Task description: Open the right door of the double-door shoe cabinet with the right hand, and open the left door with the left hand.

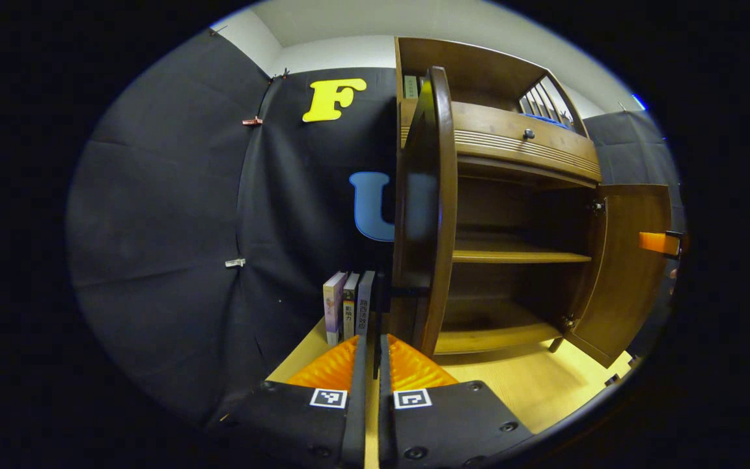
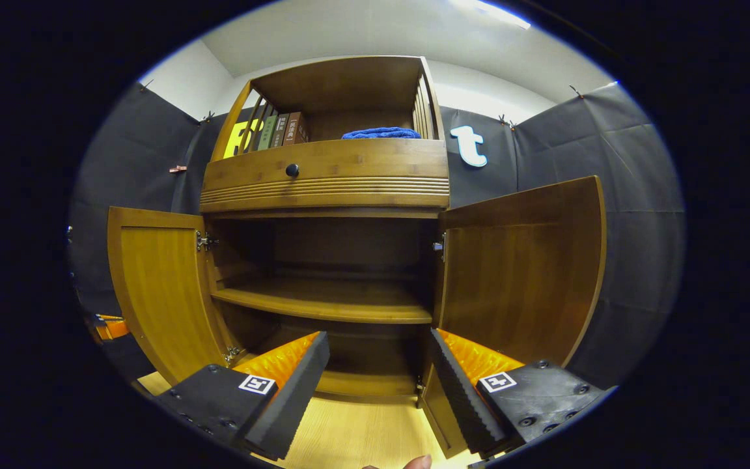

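Note:
The wooden shoe cabinet (image 2: 323,176) stands with both doors swung open. In the right gripper view the left door (image 2: 160,286) and the right door (image 2: 525,273) flank two bare shelves. My right gripper (image 2: 378,342) is open, fingers wide apart, holding nothing, just in front of the lower shelf and beside the right door's lower edge. In the left gripper view the left door (image 1: 437,195) shows edge-on, and my left gripper (image 1: 375,342) is shut on its thin dark handle (image 1: 380,312). The right gripper's orange finger (image 1: 658,242) peeks past the right door (image 1: 629,273).
Three books (image 1: 349,306) stand on the light wooden floor (image 1: 531,384) left of the cabinet. The top shelf holds several books (image 2: 277,130) and a blue cloth (image 2: 380,133), above a drawer with a dark knob (image 2: 291,170). Black cloth walls close in on both sides.

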A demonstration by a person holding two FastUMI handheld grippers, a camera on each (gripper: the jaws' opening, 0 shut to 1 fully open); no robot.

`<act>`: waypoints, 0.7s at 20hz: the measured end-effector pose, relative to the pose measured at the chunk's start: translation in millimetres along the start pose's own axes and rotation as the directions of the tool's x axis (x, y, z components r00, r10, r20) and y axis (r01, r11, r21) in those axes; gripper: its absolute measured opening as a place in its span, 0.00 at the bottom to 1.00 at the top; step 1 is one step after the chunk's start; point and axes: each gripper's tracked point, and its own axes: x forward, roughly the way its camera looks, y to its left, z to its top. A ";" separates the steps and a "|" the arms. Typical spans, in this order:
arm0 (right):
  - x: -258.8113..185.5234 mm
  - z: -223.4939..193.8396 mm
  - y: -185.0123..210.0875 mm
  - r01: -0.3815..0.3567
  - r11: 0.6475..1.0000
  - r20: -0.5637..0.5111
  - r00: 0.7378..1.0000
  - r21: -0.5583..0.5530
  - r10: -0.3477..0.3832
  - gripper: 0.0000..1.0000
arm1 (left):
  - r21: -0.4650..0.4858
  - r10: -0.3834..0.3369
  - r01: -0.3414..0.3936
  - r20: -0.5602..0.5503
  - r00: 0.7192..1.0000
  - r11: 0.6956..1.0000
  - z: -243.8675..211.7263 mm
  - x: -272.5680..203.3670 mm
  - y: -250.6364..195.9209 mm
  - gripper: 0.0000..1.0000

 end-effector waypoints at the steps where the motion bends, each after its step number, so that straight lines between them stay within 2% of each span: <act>1: 0.1 -0.1 2.5 -0.005 1.000 0.001 1.000 -0.003 0.005 0.98 | 0.007 -0.009 0.009 0.010 1.000 1.000 2.9 -4.2 -4.1 0.15; 2: 0.6 -0.3 4.3 -0.010 1.000 0.000 1.000 -0.008 0.010 0.98 | 0.019 -0.013 0.013 0.018 1.000 1.000 7.8 -7.8 -6.8 0.17; 4: 1.2 0.0 8.3 -0.020 1.000 0.001 1.000 -0.016 0.020 0.98 | 0.035 -0.015 0.014 0.029 0.999 0.999 14.6 -13.0 -12.2 0.30; 6: 0.7 2.1 10.6 -0.025 0.999 0.007 1.000 -0.029 0.026 0.96 | 0.039 -0.029 0.028 0.043 0.999 0.999 23.8 -16.0 -24.5 0.49; 9: 1.3 4.5 11.8 -0.028 0.998 0.015 0.999 -0.048 0.029 0.98 | 0.055 -0.065 0.061 0.079 0.995 0.997 42.9 -19.2 -48.9 0.78; 10: -1.3 4.7 12.7 -0.026 0.998 0.016 0.999 -0.049 0.027 0.98 | 0.047 -0.078 0.074 0.090 0.993 0.996 48.4 -20.1 -59.0 0.83; 11: 0.0 4.5 10.5 -0.022 0.999 0.019 1.000 -0.048 0.023 0.92 | 0.035 -0.093 0.090 0.094 0.991 0.995 53.5 -21.0 -69.2 0.91; 12: -1.4 6.5 10.8 -0.020 0.999 0.025 0.999 -0.042 0.021 0.86 | 0.030 -0.104 0.102 0.100 0.989 0.994 56.4 -20.7 -79.2 0.87; 13: -3.3 8.7 11.5 -0.022 0.999 0.033 0.999 -0.038 0.023 0.77 | 0.029 -0.109 0.107 0.111 0.988 0.994 62.0 -20.5 -87.9 0.92; 14: -5.4 11.9 13.6 -0.026 0.999 0.044 0.999 -0.039 0.027 0.67 | 0.032 -0.118 0.115 0.113 0.987 0.993 62.9 -20.3 -97.7 0.92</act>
